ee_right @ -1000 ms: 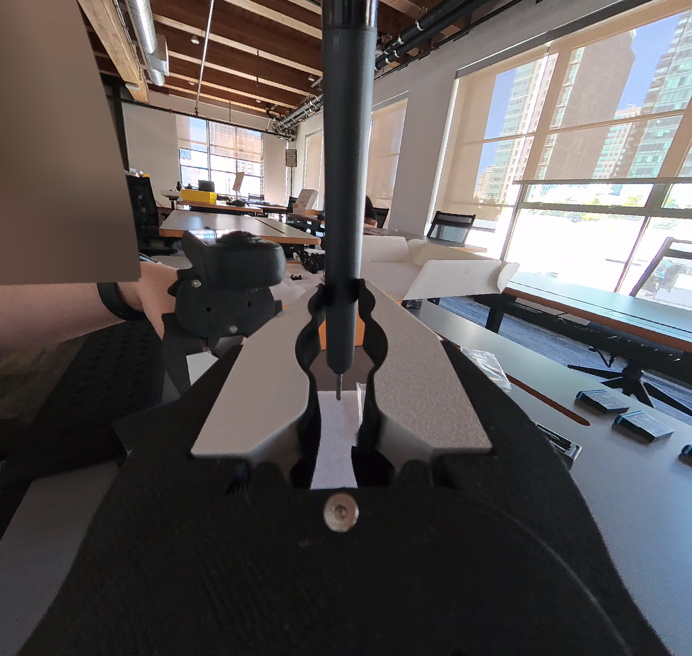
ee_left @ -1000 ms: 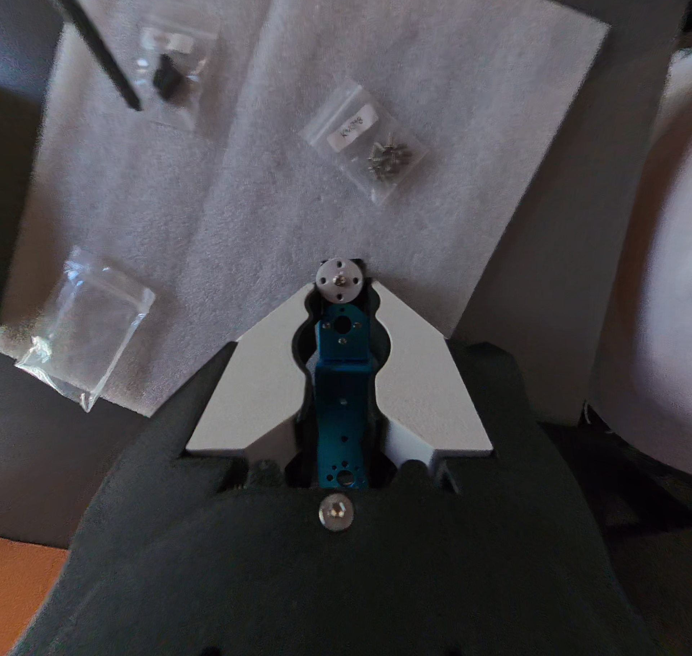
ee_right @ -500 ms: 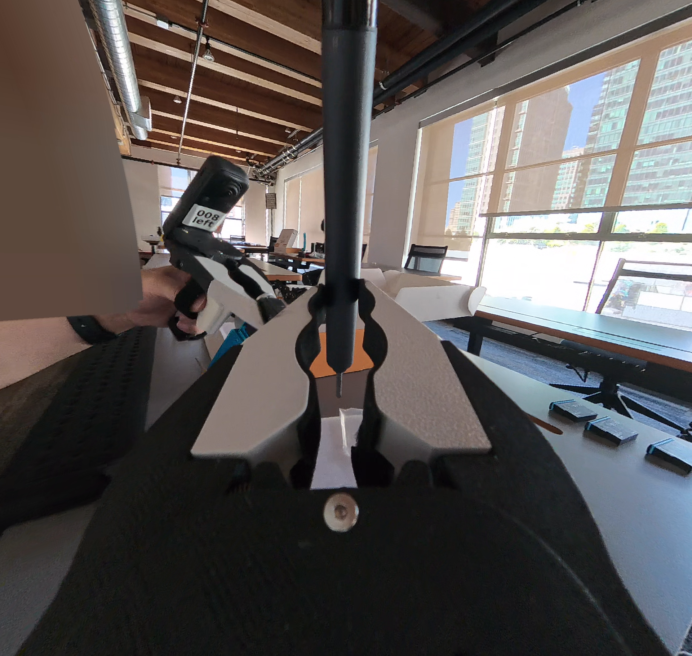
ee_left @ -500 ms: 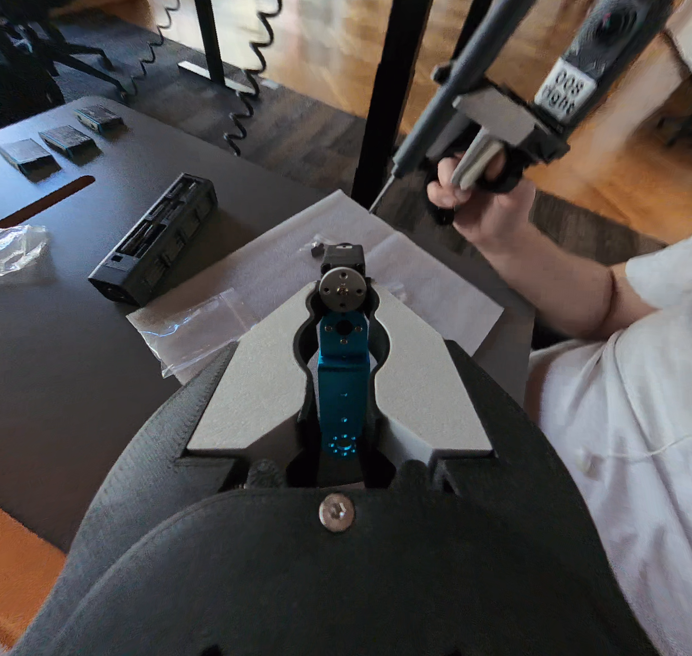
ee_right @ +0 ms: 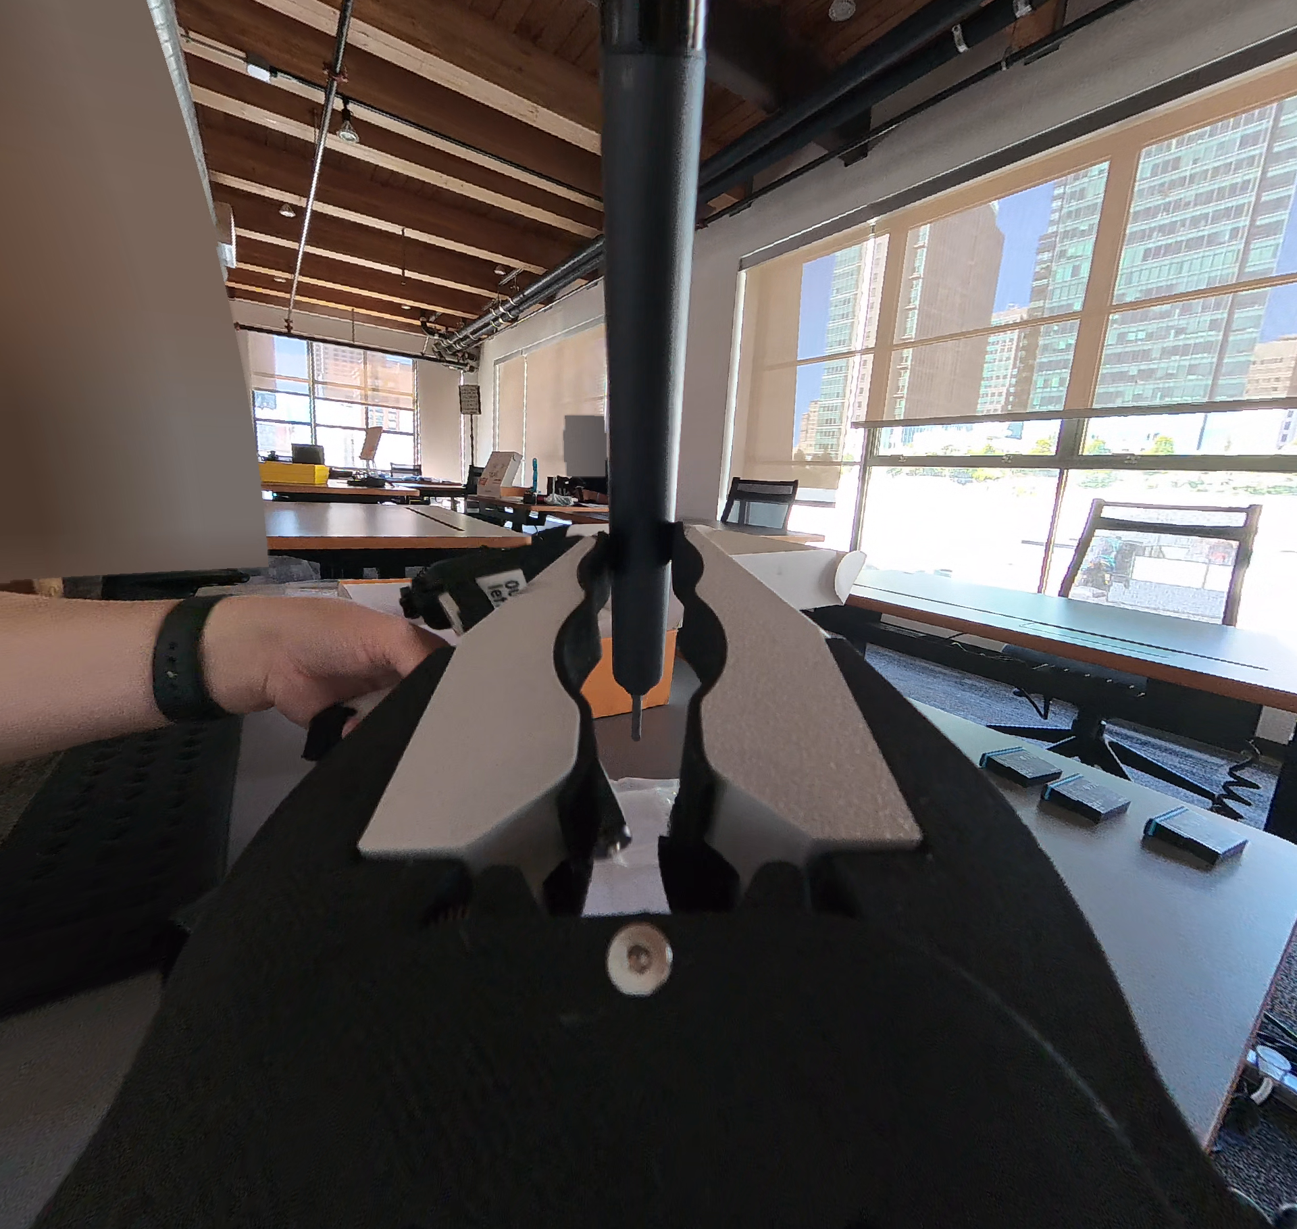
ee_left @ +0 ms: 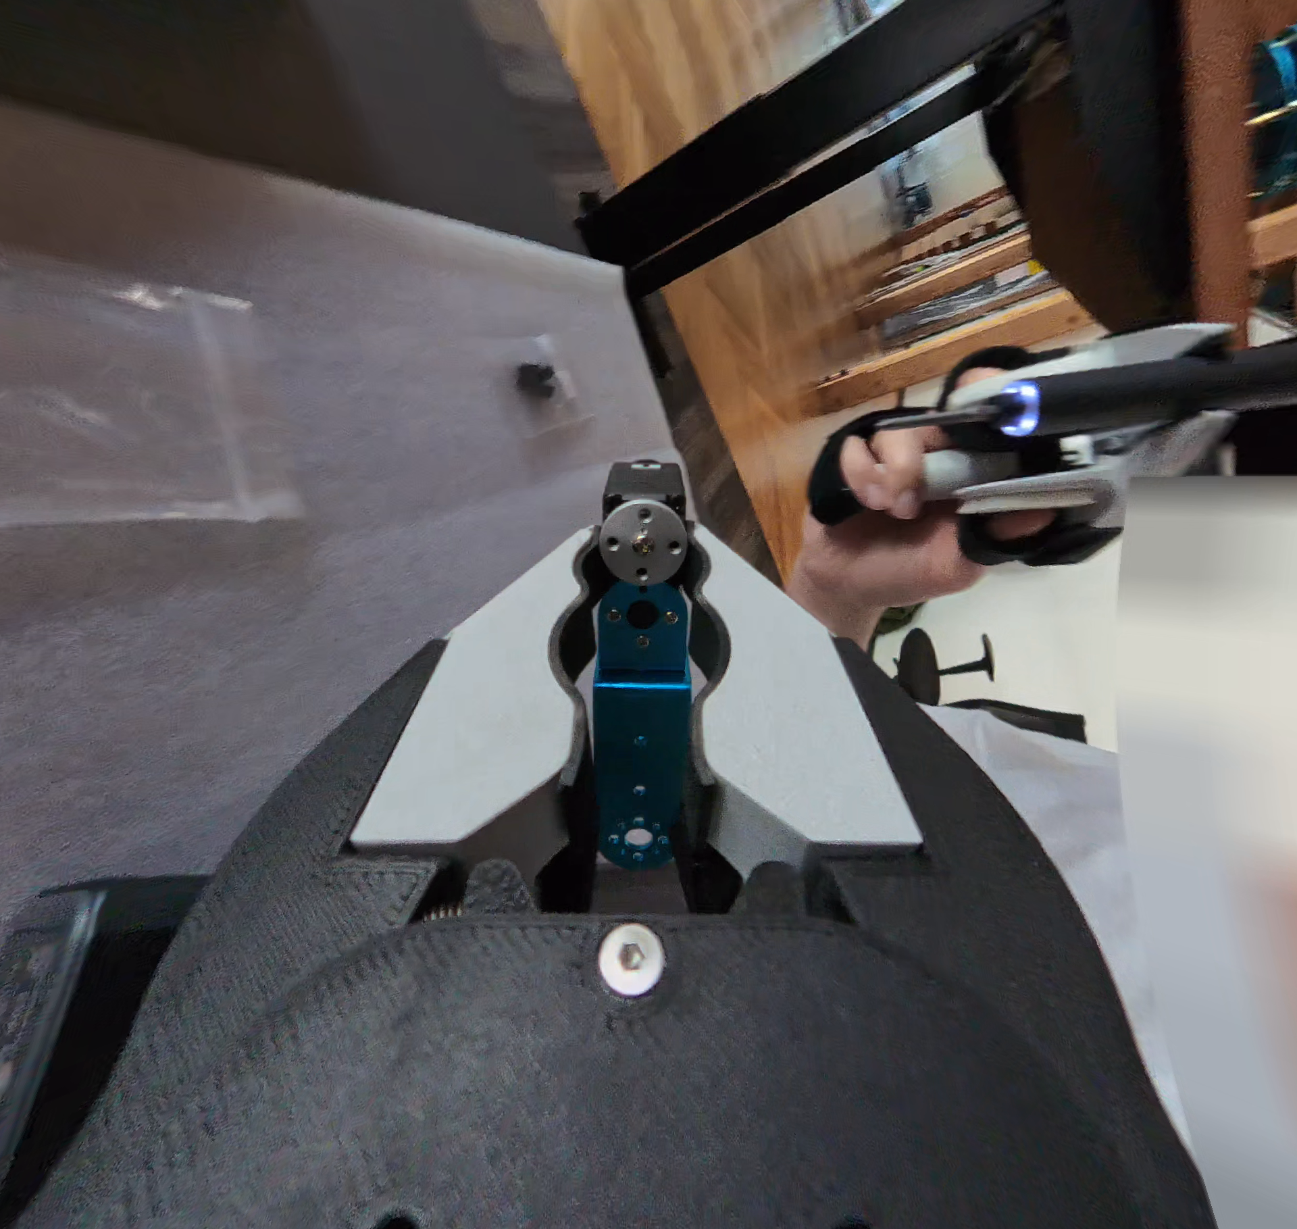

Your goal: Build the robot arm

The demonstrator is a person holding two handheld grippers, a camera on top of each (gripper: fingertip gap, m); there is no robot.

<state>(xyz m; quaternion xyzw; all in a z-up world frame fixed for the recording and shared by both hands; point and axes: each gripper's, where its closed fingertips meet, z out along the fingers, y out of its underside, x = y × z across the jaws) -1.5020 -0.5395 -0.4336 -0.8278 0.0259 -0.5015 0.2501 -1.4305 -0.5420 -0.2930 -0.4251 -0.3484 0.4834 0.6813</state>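
My left gripper (ee_left: pixel 640 549) is shut on a blue metal bracket (ee_left: pixel 640 711) that carries a black servo (ee_left: pixel 643 483) with a round silver horn (ee_left: pixel 642 546) at its tip. It hangs above white foam sheet (ee_left: pixel 295 563). My right gripper (ee_right: pixel 639 549) is shut on a dark grey electric screwdriver (ee_right: pixel 649 325), held upright with its bit (ee_right: pixel 636 721) pointing down. In the left wrist view that screwdriver (ee_left: pixel 1137 391) shows at the right with a lit ring, held by the other gripper and a hand (ee_left: pixel 884 542). The left gripper (ee_right: pixel 463 595) shows low at left in the right wrist view.
A clear plastic bag (ee_left: pixel 140 416) and a small bag with a black part (ee_left: pixel 544 381) lie on the foam. Small dark blocks (ee_right: pixel 1081 799) lie on the grey table (ee_right: pixel 1158 928) at right. An orange box (ee_right: pixel 617 676) stands behind the bit. A table leg (ee_left: pixel 793 184) and wooden floor are beyond. The tips of one gripper are about 15 cm away from the tips of the other.
The left gripper has swung round with the bracket, its view turning from the foam toward the floor and right hand. The right gripper has tilted upward; the left gripper dropped lower in its view.
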